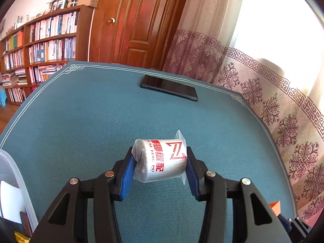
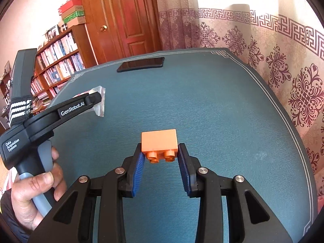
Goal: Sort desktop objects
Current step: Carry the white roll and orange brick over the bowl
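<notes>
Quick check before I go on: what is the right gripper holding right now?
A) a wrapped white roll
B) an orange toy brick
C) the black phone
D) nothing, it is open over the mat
B: in the right wrist view the right gripper has its blue pads closed on the sides of the orange toy brick, studs facing the camera, while the black phone lies far off on the mat.

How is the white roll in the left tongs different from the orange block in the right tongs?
The plastic-wrapped white paper roll with red print is round and soft-looking; the orange plastic building block is boxy, hard and studded. The roll looks bigger between its tongs. The roll has print; the block is plain. Both are gripped above the teal mat.
</notes>
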